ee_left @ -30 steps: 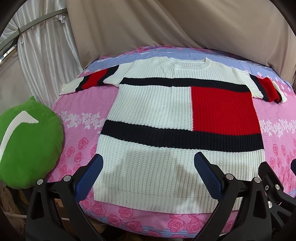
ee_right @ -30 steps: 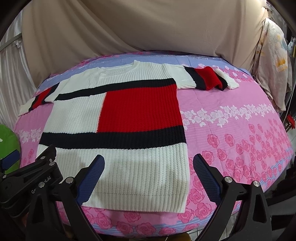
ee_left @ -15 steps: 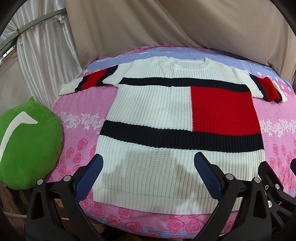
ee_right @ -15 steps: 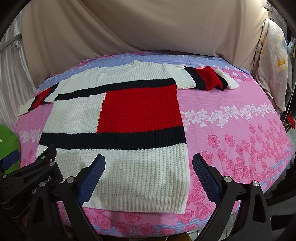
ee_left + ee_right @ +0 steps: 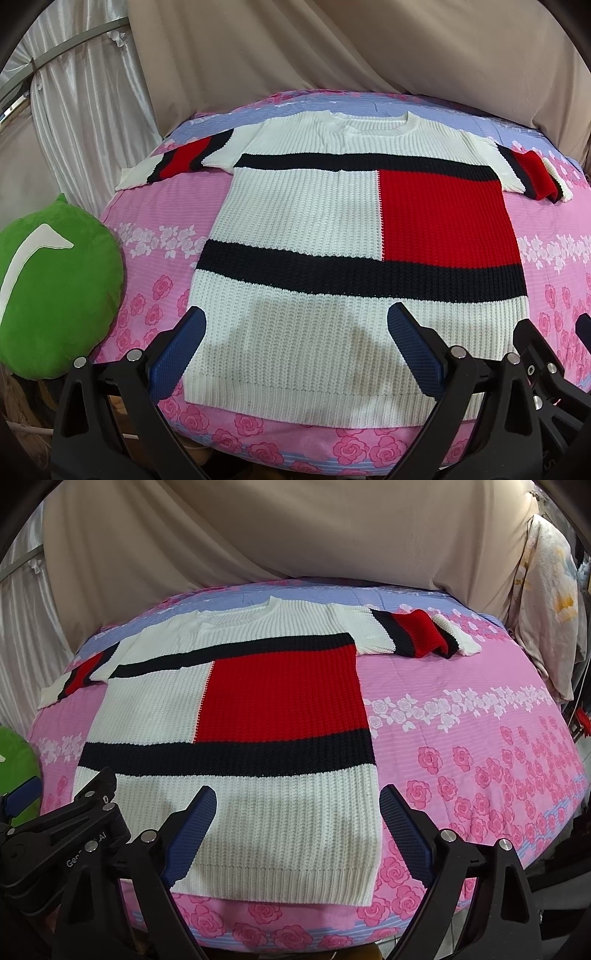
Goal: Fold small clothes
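- The sweater (image 5: 354, 280) lies flat, front up and sleeves spread, on the pink flowered bedspread (image 5: 480, 746), exactly as a second ago.
- The left gripper (image 5: 295, 350) hovers over the hem, jaws wide apart, unchanged.
- The right gripper (image 5: 297, 830) has just been closing slightly; its jaws are still apart, pressing on nothing.
- A green cushion (image 5: 55, 295) sits left of the bed.

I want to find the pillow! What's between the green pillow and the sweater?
Only bare pink rose bedsheet separates the green pillow from the sweater, seen in the left wrist view.
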Demonstrator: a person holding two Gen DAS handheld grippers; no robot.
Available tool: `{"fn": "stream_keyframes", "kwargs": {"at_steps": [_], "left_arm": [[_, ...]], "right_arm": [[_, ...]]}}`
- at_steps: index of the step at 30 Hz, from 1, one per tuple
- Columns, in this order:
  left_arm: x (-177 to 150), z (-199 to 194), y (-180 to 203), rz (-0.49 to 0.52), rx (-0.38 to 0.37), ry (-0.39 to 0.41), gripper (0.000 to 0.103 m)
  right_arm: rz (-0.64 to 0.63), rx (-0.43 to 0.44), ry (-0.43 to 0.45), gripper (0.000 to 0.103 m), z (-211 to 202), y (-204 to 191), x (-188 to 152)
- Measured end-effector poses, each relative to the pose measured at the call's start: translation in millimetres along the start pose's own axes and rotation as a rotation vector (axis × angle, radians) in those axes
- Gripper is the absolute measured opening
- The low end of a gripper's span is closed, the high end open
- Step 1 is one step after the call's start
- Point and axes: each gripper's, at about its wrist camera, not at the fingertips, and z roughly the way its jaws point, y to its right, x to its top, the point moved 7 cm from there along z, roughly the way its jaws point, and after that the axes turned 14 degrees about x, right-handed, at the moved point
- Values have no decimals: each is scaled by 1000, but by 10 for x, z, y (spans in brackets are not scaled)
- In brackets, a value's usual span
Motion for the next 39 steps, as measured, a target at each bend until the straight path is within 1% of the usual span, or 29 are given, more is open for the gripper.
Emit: {"fn": "stream_keyframes", "kwargs": {"at_steps": [4,21,23,26,29,32,34,35,39], "left_arm": [[-1,0,6,1,2,0,96],[25,45,36,5,2,-9,96],[39,73,47,-3,-13,-23,97],[79,149,-2,-39,-22,-52,97],[124,294,-122,-88,-3,-102,97],[170,423,-256,-135,15,-133,97],[208,470,-316,-160,8,-144,97],[240,508,-361,-171,18,-150,97],[353,624,-507,-206,53,-158,97]], "right_arm": [[-1,7,-3,87,4,-6,3],[3,12,-13,86,53,-23,25],[7,21,-18,86,81,-18,34],[40,77,-20,84,140,50,76],[102,136,25,84,143,290,168],[185,181,61,84,191,743,276],[245,194,101,84,216,1170,372],[271,211,124,84,224,1378,430],[458,328,259,84,259,2367,748]]}}
